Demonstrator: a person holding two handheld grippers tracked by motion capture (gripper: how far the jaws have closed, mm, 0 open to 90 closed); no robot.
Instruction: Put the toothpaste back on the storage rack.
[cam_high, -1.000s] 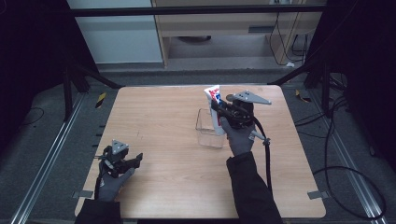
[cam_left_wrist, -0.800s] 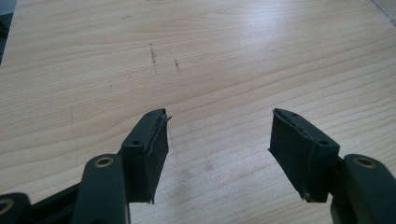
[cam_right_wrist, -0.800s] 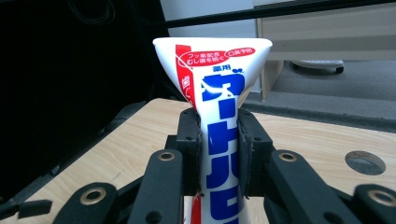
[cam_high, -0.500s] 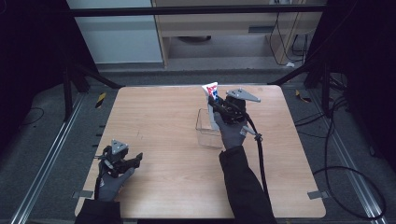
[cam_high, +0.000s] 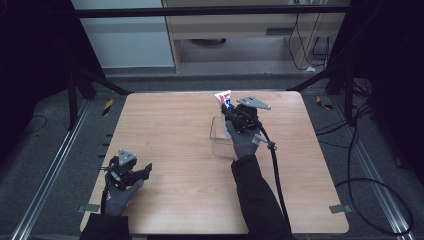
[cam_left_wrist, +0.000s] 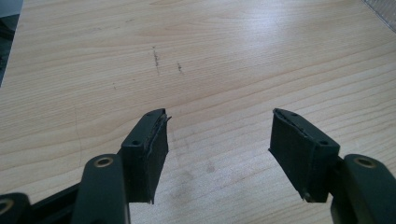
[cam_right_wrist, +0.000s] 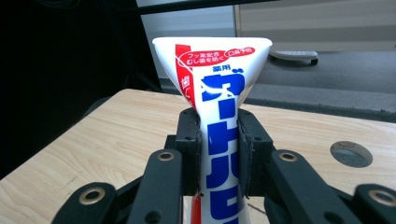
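Two grippers noted: right gripper (cam_right_wrist: 218, 140) clamped on an upright toothpaste tube (cam_right_wrist: 219, 88), apparently above a clear plastic container (cam_high: 218, 134); left gripper (cam_left_wrist: 219, 154) held wide, empty, over the wooden table (cam_left_wrist: 233, 46).

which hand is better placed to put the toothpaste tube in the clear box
Right. The right gripper is shut on the toothpaste tube, directly over the clear box. The left gripper sits open at the near left of the table, holding nothing.
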